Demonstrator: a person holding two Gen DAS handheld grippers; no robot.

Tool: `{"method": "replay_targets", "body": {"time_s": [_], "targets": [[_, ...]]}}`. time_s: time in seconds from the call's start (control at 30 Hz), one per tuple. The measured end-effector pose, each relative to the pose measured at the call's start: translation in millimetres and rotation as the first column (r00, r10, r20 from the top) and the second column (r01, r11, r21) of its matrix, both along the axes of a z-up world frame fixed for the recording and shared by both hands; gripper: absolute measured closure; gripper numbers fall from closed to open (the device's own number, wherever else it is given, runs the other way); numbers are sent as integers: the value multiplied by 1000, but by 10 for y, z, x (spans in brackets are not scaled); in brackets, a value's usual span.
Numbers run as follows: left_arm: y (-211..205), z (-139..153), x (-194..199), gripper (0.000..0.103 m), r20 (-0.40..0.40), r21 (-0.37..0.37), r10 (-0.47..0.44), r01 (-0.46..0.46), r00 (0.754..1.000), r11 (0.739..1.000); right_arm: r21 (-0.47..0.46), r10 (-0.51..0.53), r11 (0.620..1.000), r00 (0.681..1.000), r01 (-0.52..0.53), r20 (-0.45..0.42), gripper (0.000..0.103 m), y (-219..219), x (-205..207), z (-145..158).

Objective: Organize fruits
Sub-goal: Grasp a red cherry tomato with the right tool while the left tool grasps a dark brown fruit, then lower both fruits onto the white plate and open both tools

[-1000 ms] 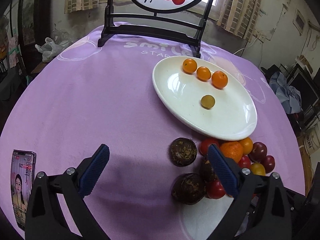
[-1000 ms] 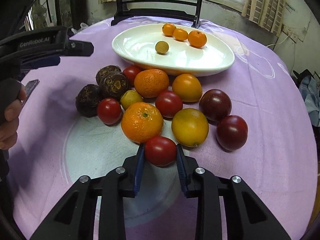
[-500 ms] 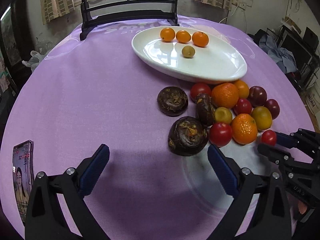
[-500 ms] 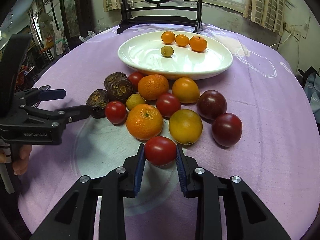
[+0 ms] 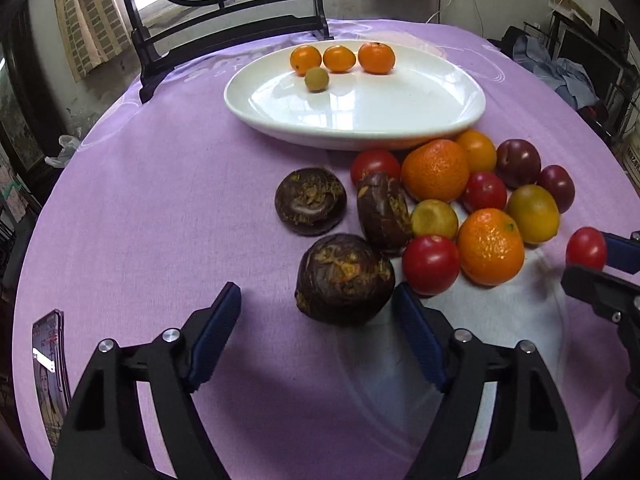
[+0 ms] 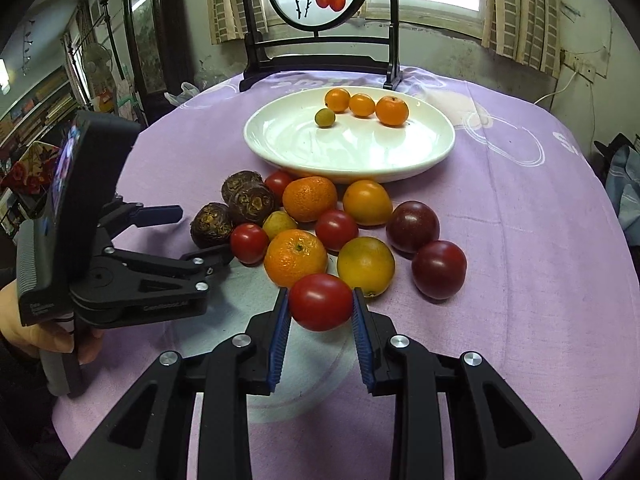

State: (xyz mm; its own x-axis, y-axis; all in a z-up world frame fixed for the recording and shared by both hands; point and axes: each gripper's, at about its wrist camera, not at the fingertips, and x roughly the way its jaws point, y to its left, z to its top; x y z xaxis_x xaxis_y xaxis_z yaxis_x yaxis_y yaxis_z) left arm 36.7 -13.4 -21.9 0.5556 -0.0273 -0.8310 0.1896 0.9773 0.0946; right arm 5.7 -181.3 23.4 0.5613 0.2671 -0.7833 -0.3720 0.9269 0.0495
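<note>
Beside the fruit pile, right tool (image 6: 321, 309) clamping a red tomato (image 6: 320, 301) (left tool (image 5: 316, 307) wide, unladen).

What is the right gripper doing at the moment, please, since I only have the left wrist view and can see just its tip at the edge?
Observer: The right gripper is shut on a red tomato, one pad on each side.
Operator: Thank you. Is the tomato off the cloth?
Observer: It looks lifted; the purple tablecloth shows beneath it.
Operator: Is the way to the plate free?
Observer: Not in a straight line: an orange mandarin and a yellow fruit sit between the tomato and the white plate.
</note>
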Motion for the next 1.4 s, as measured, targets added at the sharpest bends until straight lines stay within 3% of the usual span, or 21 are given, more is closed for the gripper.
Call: {"method": "replay_targets", "body": {"time_s": [0.03, 0.07, 0.3, 0.5, 0.6, 0.77, 0.87, 1.0, 1.13, 1.23, 1.3, 1.37, 1.4], "targets": [[-13, 1, 11, 35, 9, -8, -13, 13, 1000, 1000, 2, 0, 1000, 1000, 0, -1, 72, -4, 5, -5], [-29, 12, 9, 59, 4, -42, -42, 42, 999, 998, 3, -1, 1000, 1000, 1, -4, 72, -4, 11, -15], [-53, 132, -157, 58, 6, -54, -60, 60, 998, 997, 23, -6, 1000, 1000, 6, -4, 72, -12, 22, -31], [16, 610, -293, 58, 95, -132, -78, 90, 992, 987, 168, -15, 986, 999, 7, 48, 73, -99, 0, 133], [11, 856, -160, 58, 146, -151, -55, 78, 988, 986, 201, -81, 977, 995, 66, 65, 73, -152, 46, 299], [-27, 1070, 356, 58, 163, -214, 7, 29, 987, 976, 188, -94, 979, 990, 72, 107, 72, -167, 381, 628], [-62, 1020, 716, 58, 155, -210, 55, -22, 986, 978, 121, -101, 989, 990, 88, 102, 71, -118, 720, 576], [-84, 726, 1158, 58, 65, -180, 98, -85, 993, 980, 48, -111, 993, 993, 108, 51, 71, -21, 1142, 347], [-100, 446, 1412, 58, -3, -149, 111, -110, 994, 983, 41, -123, 992, 992, 122, 21, 71, 18, 1411, 202], [-66, 366, 1535, 50, -21, -153, 147, -148, 989, 977, 50, -156, 987, 988, 155, 20, 71, -7, 1551, 156], [-10, 422, 1509, 27, 9, -165, 187, -183, 982, 969, 114, -169, 980, 986, 166, 14, 65, -100, 1594, 210], [50, 551, 1410, 26, 80, -191, 207, -189, 975, 963, 185, -193, 965, 981, 184, 33, 53, -245, 1545, 318], [64, 603, 1374, 24, 99, -191, 203, -182, 974, 965, 188, -203, 963, 978, 191, 48, 52, -302, 1506, 371]]}}
